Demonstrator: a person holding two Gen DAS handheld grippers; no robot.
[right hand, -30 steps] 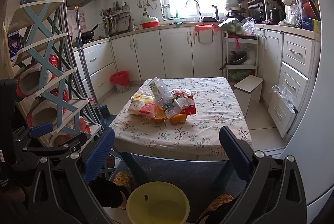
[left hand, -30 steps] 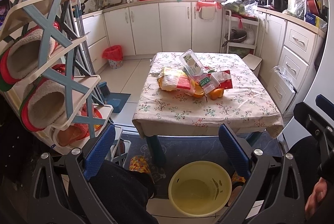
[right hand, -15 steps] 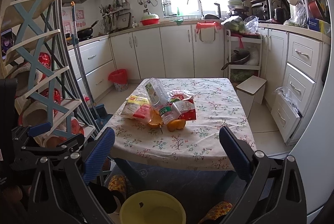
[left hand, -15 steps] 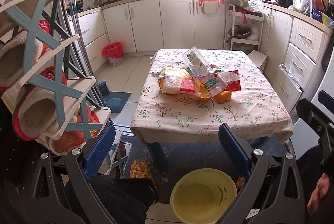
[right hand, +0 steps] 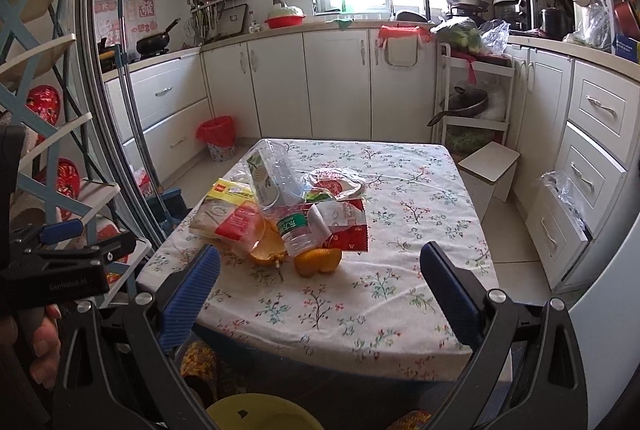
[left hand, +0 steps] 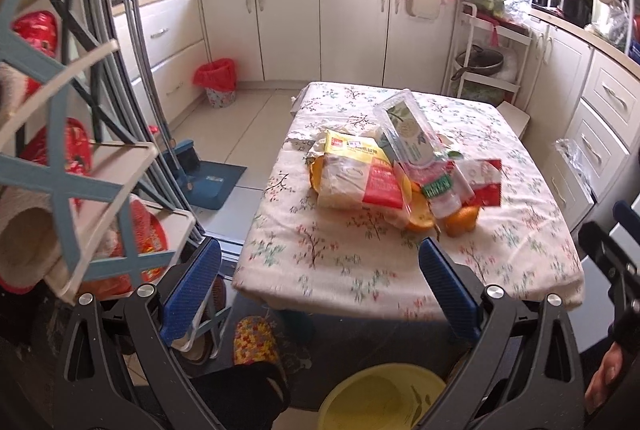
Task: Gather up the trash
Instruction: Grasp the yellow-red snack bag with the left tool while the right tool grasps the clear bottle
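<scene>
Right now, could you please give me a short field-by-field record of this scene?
place: kitchen
table: floral cloth, trash heaped at the middle
trash: clear bottle, yellow-red bag, orange peels, red wrapper
basin: yellow, on the floor before the table
bin: red liner, by the far cabinets
left gripper: open, holding nothing
right gripper: open, holding nothing

black plastic body of the left gripper (right hand: 60, 278) — embossed "GenRobot.AI" | green-labelled clear plastic bottle (right hand: 294, 226) — characters unreadable | other labels — illegible
</scene>
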